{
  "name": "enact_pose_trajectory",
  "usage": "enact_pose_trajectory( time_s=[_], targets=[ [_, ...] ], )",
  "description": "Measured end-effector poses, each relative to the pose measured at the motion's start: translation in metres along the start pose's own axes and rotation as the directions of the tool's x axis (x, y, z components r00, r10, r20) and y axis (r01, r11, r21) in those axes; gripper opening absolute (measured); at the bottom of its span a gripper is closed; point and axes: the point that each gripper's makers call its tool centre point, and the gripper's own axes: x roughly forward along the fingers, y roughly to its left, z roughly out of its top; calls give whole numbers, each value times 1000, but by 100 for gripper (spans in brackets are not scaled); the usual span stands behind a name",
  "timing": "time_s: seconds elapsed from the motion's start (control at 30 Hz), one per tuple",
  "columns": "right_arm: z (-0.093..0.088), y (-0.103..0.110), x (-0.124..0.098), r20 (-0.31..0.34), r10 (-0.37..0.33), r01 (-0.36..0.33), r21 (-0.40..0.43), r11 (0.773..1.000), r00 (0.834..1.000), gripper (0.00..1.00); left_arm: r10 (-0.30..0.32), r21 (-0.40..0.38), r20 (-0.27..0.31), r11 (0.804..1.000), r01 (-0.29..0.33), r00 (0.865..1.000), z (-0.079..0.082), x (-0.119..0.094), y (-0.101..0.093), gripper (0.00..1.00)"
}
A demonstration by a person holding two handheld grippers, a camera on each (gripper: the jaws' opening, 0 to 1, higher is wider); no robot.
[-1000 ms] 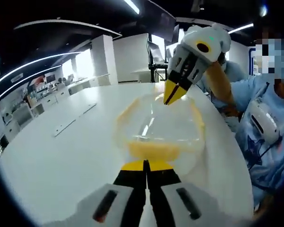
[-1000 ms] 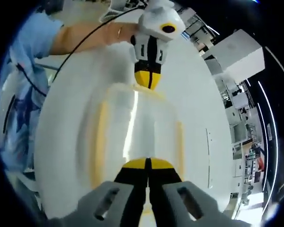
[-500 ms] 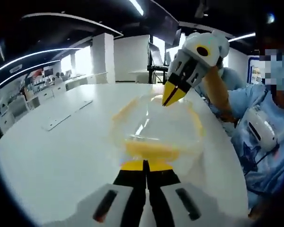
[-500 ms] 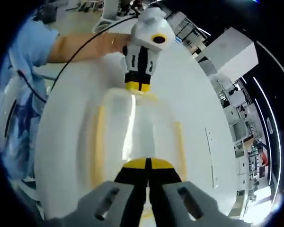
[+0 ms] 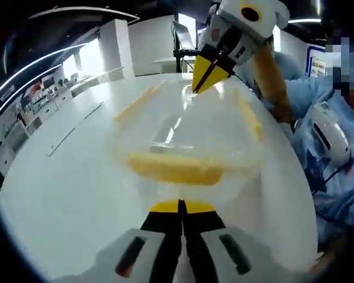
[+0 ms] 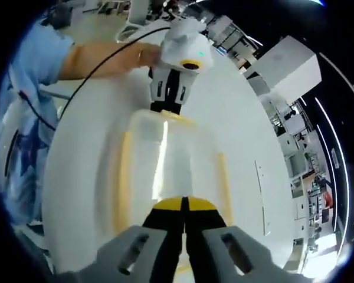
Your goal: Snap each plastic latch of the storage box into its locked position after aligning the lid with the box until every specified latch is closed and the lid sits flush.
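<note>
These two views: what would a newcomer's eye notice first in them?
First comes the clear storage box with yellow latches, lying on the white table between both tools. The right tool meets its far end in the left gripper view, and the left tool does likewise in the right gripper view.

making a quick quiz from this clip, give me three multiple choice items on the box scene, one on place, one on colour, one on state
1. Where does the storage box sit?
A. on a white table
B. on the floor
C. on a wooden shelf

2. What colour are the latches on the box?
A. blue
B. yellow
C. red

3. How do the jaws of the left gripper stand?
A. wide open
B. shut on a cloth
C. shut together, empty

Answers: 1 A, the white tabletop surrounds the box in both views. 2 B, yellow strips run along the clear box's edges. 3 C, in the left gripper view the yellow-tipped jaws meet with nothing between them; the right gripper looks the same.
</note>
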Motion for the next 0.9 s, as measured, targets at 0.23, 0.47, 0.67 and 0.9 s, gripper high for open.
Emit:
enact_pose_trajectory(
  time_s=[0.23,0.47,0.67,0.9],
  targets=[
    [6,3,-1,-20,-36,36,-15,999,999,0,-5,-74,47,997,9,999,-3,-9,8,0],
    [11,4,-3,-10,-47,47,-12,999,999,0,164,-213,103,967,-139,981,-17,-34,45,0],
    [16,5,-5,8,-44,44,3,999,999,0,278,-276,277,940,-202,920,17,-70,71,0],
    [21,7,-7,-6,-44,44,7,999,999,0,265,-162,342,962,-221,902,66,-77,39,0]
  ],
)
